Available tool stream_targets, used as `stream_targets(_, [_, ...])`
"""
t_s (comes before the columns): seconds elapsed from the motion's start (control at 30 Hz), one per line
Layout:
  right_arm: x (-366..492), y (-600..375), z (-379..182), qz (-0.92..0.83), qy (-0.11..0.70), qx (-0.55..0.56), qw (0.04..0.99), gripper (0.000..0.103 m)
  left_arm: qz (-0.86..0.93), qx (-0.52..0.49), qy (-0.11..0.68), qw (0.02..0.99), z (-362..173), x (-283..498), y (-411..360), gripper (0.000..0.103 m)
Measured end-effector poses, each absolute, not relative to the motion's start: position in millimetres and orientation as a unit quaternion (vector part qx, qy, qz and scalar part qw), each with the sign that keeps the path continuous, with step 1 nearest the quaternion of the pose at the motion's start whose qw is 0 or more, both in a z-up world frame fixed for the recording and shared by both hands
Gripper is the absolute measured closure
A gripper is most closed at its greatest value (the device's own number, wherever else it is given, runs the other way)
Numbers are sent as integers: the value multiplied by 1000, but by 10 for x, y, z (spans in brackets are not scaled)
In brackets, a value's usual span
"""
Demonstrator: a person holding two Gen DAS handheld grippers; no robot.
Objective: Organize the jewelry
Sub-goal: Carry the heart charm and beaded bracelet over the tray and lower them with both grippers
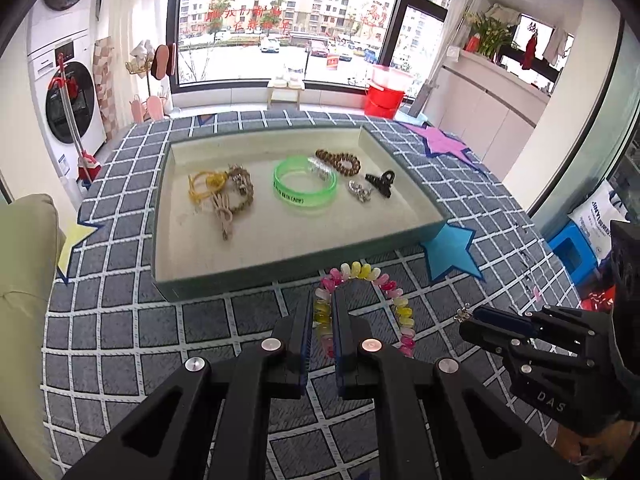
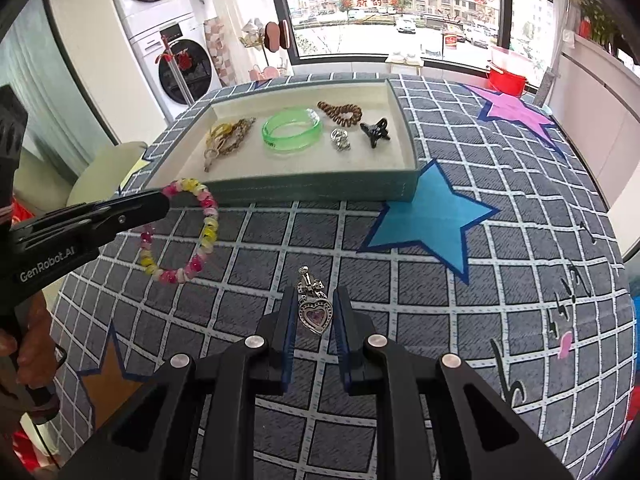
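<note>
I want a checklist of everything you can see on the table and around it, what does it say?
Surface: checked cloth with star patches.
Job's things: tray holds green bangle, brown bead bracelet, black claw clip, silver piece, yellow and beige pieces.
Clutter: nothing seen.
Grippers: left tongs shut on pink-yellow bead bracelet; right tongs shut on heart pendant.
Cables: nothing seen.
Surroundings: window, washing machine, red bucket.

Left claw pinches pink-and-yellow bead bracelet above checked cloth, near tray
</note>
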State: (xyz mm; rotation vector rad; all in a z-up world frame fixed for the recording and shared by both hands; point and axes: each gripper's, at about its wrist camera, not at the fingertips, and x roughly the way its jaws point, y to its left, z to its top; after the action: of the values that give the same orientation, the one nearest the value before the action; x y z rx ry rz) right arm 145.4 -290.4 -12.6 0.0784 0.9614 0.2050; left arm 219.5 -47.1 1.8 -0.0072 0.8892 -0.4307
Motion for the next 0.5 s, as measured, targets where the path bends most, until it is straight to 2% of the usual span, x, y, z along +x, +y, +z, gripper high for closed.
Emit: stream_targets(0.5, [1767,-3018,211,82,437,41,895,84,-197,-19,398,896,251,2367,-268,80])
